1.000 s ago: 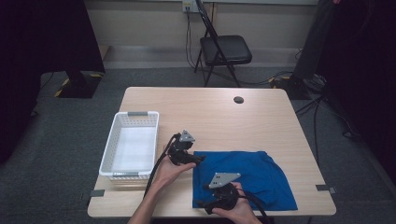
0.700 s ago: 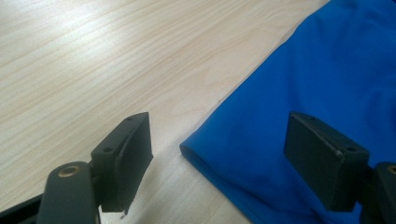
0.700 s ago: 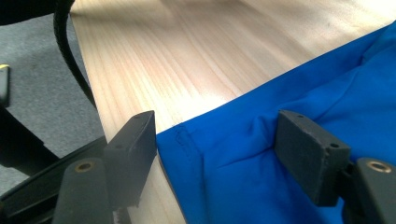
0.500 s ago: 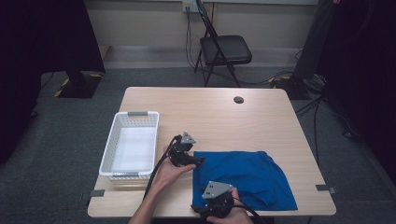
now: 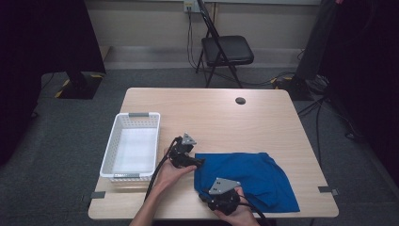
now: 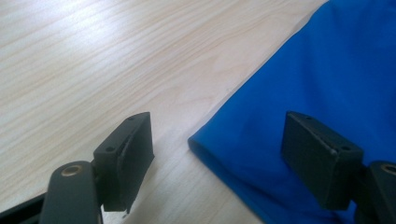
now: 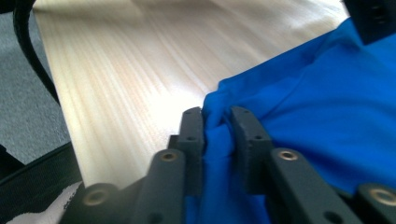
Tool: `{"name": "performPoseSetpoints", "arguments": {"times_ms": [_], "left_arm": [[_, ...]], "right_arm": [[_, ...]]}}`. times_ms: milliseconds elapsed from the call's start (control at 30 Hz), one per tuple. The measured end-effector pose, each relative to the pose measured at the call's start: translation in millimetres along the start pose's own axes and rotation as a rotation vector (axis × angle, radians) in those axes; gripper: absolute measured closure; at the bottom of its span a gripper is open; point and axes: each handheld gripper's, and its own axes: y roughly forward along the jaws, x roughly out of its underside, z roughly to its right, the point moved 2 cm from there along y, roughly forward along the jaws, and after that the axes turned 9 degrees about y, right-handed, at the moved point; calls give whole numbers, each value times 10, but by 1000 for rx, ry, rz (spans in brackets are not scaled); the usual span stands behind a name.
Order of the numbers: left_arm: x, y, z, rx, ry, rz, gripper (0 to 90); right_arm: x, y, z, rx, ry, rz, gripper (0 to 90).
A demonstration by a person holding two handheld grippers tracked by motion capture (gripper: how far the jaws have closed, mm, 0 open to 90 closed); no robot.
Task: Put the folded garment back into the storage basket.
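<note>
High view shows a light wooden table [image 5: 226, 113] on a grey floor, with a black folding chair [image 5: 226, 49] behind it and a white basket [image 5: 132, 147] on the table's left side. A blue cloth [image 5: 256, 176] lies flat near the front right edge. Both forearms come in from the bottom. The left gripper [image 6: 219, 154] rests low at the cloth's left corner, its jaws wide apart with nothing squeezed. The right gripper [image 7: 217, 130] has just been closing, and its jaws now pinch a fold at the cloth's front edge.
</note>
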Motion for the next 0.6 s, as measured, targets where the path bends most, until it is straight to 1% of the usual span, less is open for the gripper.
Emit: {"name": "performPoseSetpoints", "arguments": {"times_ms": [33,100,167,200,267,367,433,467,500,533,600], "left_arm": [[10,7,-6,1,-6,-1,251],[27,24,-16,0,-1,-7,267],[40,43,0,-7,23,-13,329],[42,53,11,-14,35,-18,340],[37,61,36,-26,55,-24,333],[39,62,64,-22,73,-17,362],[43,59,102,-5,98,-1,433],[44,61,128,5,114,8,485],[45,62,150,8,124,13,504],[42,62,170,14,130,14,525],[40,64,201,32,137,20,599]], "right_arm": [[1,0,16,-3,8,4,789],[1,-1,48,-13,24,6,814],[0,-1,68,-25,39,8,816],[0,-1,66,-24,37,7,817],[2,-1,57,-18,31,8,816],[4,-1,55,-17,31,10,816],[6,-1,47,-10,23,11,816],[10,-1,32,1,10,14,815],[12,0,14,14,0,15,815],[13,-2,4,20,-5,13,815],[15,-4,6,13,3,13,815]]}}
